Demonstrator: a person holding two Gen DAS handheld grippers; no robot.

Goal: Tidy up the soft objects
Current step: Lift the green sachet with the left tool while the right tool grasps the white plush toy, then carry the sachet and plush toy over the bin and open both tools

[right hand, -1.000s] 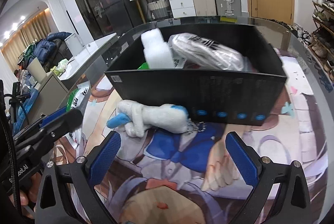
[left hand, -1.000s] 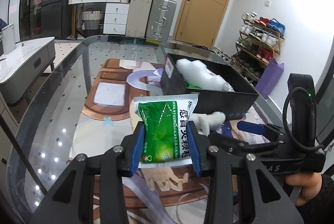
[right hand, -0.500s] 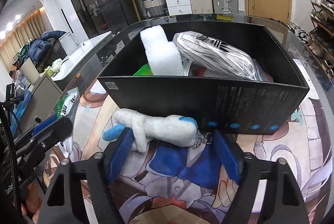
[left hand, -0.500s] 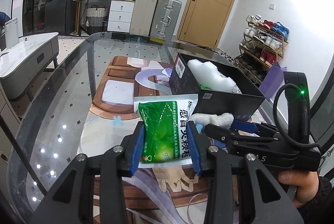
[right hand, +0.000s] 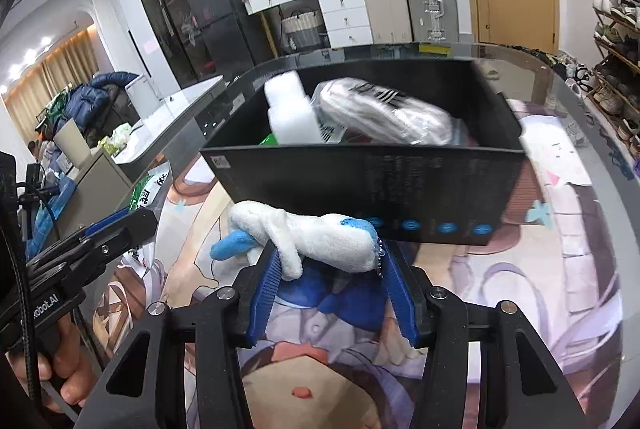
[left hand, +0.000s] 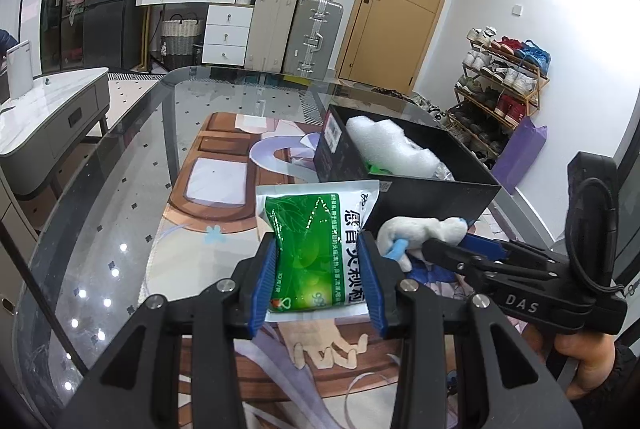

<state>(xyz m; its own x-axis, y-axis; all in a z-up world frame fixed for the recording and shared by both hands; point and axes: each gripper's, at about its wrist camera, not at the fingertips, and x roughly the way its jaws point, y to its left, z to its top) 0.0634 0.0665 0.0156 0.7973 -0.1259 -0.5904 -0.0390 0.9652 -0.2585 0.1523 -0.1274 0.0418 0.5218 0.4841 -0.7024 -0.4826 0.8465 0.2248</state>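
My left gripper (left hand: 318,281) is shut on a green and white pouch (left hand: 312,249) and holds it above the table. My right gripper (right hand: 330,285) has closed on a white plush toy with blue ends (right hand: 304,237), held just in front of a black box (right hand: 360,181). The box holds a white foam piece (right hand: 292,113) and a bagged grey item (right hand: 384,113). In the left wrist view the plush toy (left hand: 420,233) sits to the right of the pouch, by the box (left hand: 424,197).
A printed mat (right hand: 560,269) covers the glass table (left hand: 120,189). The box stands at the mat's right part in the left wrist view. Suitcases (left hand: 316,29), drawers, a door and a shoe rack (left hand: 500,89) stand beyond the table.
My right gripper moved forward and closed from wide open onto the plush toy, which now sits a little higher. My left gripper kept hold of the pouch.
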